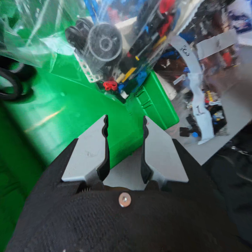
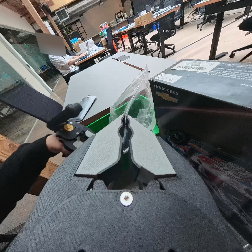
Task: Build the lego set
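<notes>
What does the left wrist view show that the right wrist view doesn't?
Only the left wrist view shows the bag's contents: black wheels and coloured pieces, plus more bags on the table.

Only the right wrist view shows the black box and the right gripper, jaws pinching the clear bag.

Both show the green bin.

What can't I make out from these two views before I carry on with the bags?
- Left wrist view: bag of parts is cut off by the top edge; creased plastic and blur hide the small pieces.
- Left wrist view: the second bag beyond the green bin is smeared; its contents are unreadable.
- Right wrist view: right gripper is shut on a clear bag; its lower part hides behind the jaws.
- Left gripper is open and empty.
</notes>
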`<move>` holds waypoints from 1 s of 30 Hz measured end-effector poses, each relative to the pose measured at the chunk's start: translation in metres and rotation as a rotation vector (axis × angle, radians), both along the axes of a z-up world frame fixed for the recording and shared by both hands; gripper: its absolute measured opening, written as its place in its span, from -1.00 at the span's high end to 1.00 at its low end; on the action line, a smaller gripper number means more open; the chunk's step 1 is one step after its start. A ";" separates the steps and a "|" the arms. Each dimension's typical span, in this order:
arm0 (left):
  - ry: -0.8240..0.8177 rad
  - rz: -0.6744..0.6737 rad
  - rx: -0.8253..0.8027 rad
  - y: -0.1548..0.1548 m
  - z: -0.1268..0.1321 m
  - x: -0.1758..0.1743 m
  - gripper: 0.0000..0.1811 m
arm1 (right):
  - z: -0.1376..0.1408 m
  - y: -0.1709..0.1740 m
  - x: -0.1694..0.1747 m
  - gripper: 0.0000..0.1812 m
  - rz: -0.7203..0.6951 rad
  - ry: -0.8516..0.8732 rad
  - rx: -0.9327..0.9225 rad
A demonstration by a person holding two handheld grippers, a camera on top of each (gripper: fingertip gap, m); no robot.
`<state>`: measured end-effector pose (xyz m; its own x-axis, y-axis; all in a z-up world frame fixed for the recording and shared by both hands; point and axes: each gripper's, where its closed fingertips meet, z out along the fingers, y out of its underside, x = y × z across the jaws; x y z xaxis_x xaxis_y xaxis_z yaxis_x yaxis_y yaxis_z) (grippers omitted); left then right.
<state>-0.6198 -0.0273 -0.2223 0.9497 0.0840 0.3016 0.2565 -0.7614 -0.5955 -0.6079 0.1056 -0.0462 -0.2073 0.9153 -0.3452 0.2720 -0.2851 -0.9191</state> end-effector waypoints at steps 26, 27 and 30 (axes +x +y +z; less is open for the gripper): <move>-0.501 -0.043 0.123 0.006 0.011 0.032 0.94 | 0.000 0.002 -0.012 1.00 -0.038 -0.063 0.280; -0.557 -0.069 0.124 0.003 0.016 0.041 0.94 | 0.002 -0.001 -0.017 1.00 -0.029 -0.100 0.342; -0.751 -0.117 0.159 -0.010 0.035 0.061 0.94 | 0.005 -0.009 -0.032 1.00 -0.006 -0.243 0.538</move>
